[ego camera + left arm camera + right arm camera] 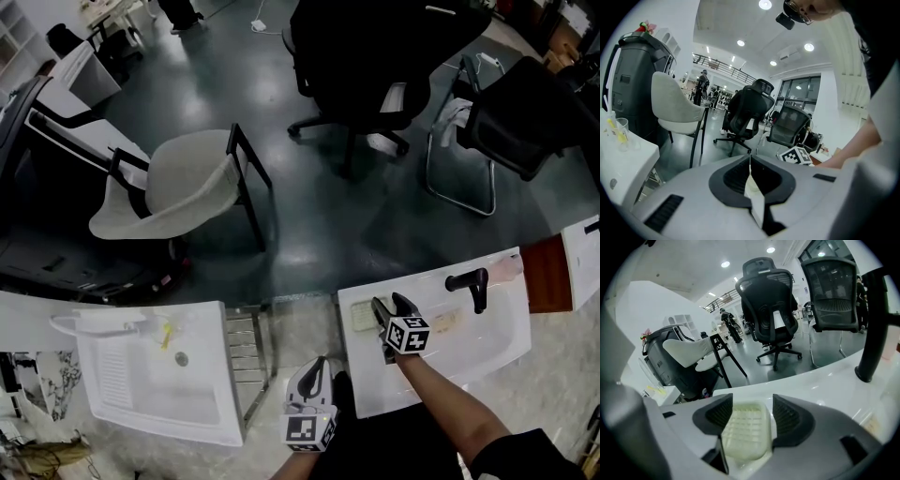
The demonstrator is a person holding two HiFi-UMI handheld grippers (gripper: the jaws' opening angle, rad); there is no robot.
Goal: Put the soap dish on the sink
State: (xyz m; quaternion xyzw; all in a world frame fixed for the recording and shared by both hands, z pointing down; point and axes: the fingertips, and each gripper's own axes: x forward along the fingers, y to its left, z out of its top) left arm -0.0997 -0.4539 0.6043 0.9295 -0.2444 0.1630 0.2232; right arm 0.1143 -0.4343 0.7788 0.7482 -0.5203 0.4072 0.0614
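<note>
Soap dish lies flat on the white sink's rim, at the far left corner, well apart from the black faucet. Your right gripper has its jaws spread, one on either side of the dish, not squeezing it. Your left gripper is clenched on nothing, off the sink's left edge. The dish is a pale, yellowish rounded rectangle with a gridded top.
</note>
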